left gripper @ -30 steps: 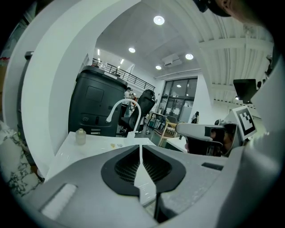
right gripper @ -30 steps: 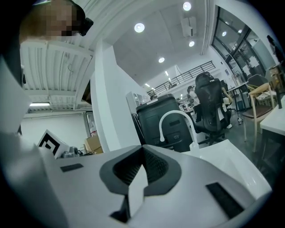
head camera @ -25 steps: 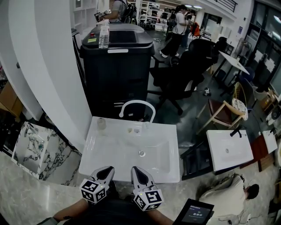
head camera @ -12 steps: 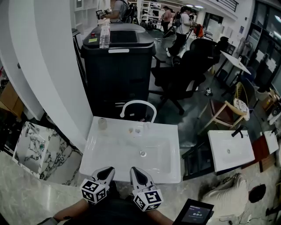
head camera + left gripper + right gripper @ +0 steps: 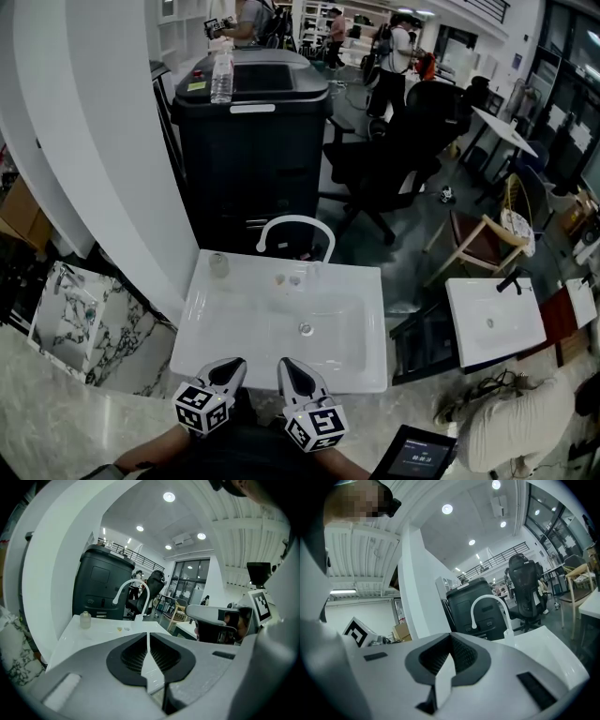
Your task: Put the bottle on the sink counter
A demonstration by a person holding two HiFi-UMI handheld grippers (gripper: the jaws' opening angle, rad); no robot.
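A clear plastic bottle (image 5: 222,77) stands upright on top of a tall black machine (image 5: 251,141) behind the white sink (image 5: 225,328). Both grippers hover side by side at the sink's near edge, far from the bottle. My left gripper (image 5: 231,367) is shut with nothing between its jaws. My right gripper (image 5: 289,367) is likewise shut and empty. In the left gripper view the left gripper (image 5: 148,635) points along the sink counter (image 5: 93,632). In the right gripper view the right gripper (image 5: 451,638) faces the white arched faucet (image 5: 490,606).
A small clear jar (image 5: 218,265) sits on the sink's back left corner, near the faucet (image 5: 295,225). A white pillar (image 5: 103,141) rises on the left. A black office chair (image 5: 394,150), a second basin (image 5: 492,323) and people stand beyond and to the right.
Both grippers have held still at the sink's near edge. People in the background have walked on, and a person at the lower right has shifted.
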